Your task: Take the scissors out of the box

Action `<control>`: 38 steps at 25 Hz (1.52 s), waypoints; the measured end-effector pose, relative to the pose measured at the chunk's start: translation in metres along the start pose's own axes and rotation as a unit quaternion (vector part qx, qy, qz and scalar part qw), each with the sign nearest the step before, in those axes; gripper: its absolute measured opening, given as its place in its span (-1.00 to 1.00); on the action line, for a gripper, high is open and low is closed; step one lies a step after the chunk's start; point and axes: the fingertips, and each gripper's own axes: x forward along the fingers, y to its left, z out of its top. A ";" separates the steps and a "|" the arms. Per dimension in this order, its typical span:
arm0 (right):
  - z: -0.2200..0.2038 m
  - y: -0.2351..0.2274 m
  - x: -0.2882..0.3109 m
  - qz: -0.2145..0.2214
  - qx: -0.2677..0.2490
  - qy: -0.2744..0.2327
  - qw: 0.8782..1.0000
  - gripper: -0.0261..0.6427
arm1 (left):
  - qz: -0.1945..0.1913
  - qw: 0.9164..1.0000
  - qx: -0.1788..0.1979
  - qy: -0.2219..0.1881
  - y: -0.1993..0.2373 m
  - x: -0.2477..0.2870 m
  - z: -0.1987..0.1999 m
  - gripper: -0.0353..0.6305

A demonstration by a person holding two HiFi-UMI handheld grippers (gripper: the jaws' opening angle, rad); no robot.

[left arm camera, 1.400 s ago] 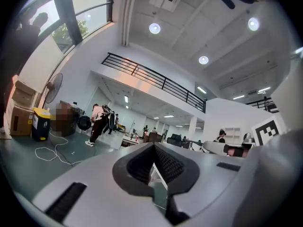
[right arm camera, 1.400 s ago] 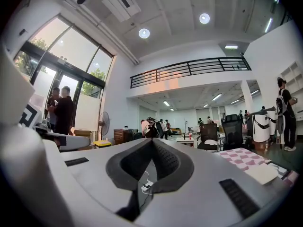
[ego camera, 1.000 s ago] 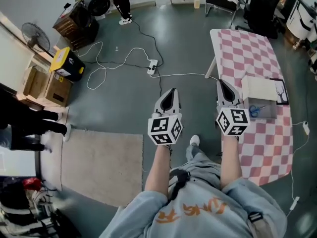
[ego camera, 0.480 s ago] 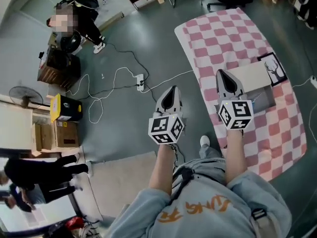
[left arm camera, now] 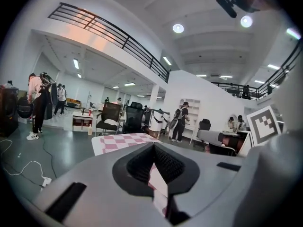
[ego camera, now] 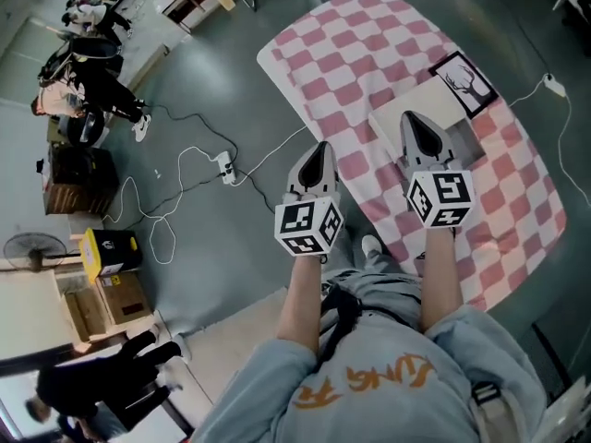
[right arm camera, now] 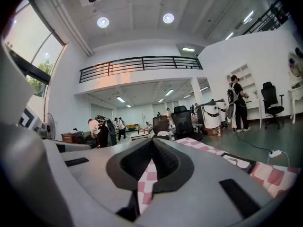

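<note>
Head view, so yeah: hadn't touched the job yet, just hung the left gripper and right gripper at the pink checked table with jaws pressed together on nothing, couldn't spot the scissors anywhere, probably still inside the white box mostly blocked by the right gripper.

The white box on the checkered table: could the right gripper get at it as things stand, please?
Probably yes: the right gripper hangs just over the white box on the checkered table, with nothing between them. Its jaws are shut, so it must open first; the scissors are not visible.
</note>
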 end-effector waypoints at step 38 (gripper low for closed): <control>-0.182 -0.142 -0.058 -0.354 0.130 0.294 0.878 -0.87 | -0.315 0.927 -0.012 0.205 -0.103 0.191 -0.119 -0.84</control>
